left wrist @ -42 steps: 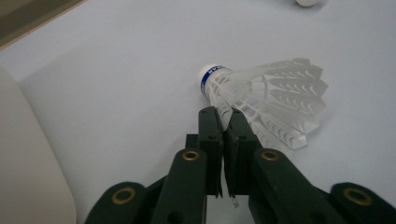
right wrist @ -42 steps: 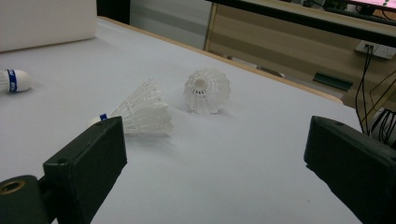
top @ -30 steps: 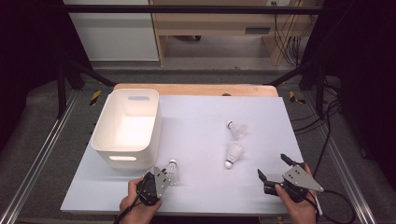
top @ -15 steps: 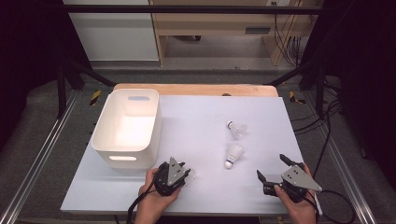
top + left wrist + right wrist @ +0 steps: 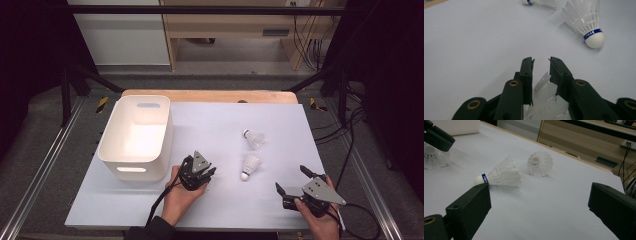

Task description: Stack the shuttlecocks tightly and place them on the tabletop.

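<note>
Left tongs (image 5: 209,174) closed on a shuttlecock (image 5: 546,105): in the left gripper view the white feather skirt sits pinched between the two black jaws, cork end hidden back toward the hand. From the high view these tongs sit just right of the white bin (image 5: 113,150), near its front corner, low over the white table (image 5: 210,130).

Right tongs (image 5: 292,180) spread wide, nothing between the jaws. In the right gripper view the two jaw blocks stand far apart with bare table between them.

Two more shuttlecocks loose on the table. The nearer shuttlecock (image 5: 250,165) lies on its side between the two tongs, ahead of the left tongs and to their right, cork with blue band toward the person; same one in the left gripper view (image 5: 586,22) and right gripper view (image 5: 500,175). The farther shuttlecock (image 5: 254,139) lies just beyond it, well ahead of both tongs; right gripper view (image 5: 540,163) looks into its open skirt.

Inside of the bin: what shows from above looks empty, though the near wall hides part of the floor.

Progress, as judged: the work looks like gathering shuttlecocks into the bin. First one is in hand but not yet dropped in. Left: carry it over the rim and release, then the two on the table. Early stage, roughly a third at best.
</note>
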`<control>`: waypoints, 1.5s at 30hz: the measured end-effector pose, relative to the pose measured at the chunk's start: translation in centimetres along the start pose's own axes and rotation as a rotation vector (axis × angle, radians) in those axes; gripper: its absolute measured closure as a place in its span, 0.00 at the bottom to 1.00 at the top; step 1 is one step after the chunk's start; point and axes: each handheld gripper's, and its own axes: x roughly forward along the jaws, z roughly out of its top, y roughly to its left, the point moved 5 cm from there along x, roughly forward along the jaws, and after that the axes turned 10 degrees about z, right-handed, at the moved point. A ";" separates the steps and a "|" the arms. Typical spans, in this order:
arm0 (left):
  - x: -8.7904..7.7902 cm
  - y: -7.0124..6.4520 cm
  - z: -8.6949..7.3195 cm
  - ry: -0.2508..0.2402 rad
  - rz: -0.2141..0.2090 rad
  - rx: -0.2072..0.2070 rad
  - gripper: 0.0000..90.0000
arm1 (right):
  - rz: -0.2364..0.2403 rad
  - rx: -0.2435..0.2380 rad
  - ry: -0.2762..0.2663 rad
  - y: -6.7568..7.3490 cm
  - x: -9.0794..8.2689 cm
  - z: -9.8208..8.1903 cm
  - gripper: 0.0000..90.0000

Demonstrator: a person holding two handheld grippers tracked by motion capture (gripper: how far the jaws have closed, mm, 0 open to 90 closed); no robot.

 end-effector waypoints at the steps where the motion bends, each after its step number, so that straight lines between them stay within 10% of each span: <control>1: 0.1 0.0 0.0 0.003 -0.003 0.002 0.80 | 0.001 0.000 0.000 0.0 0.0 0.0 0.05; 11: -1.0 -0.1 0.8 -0.133 -0.013 0.046 0.63 | 0.000 0.007 0.001 -0.1 0.0 -0.1 0.05; 25: -6.1 0.2 -0.2 -0.399 -0.049 -0.035 0.21 | -0.009 0.023 0.010 -0.2 0.0 -0.3 0.05; 45: -10.0 1.0 -2.4 -0.531 -0.134 -0.127 0.06 | -0.053 0.176 0.122 -0.7 0.1 -0.5 0.06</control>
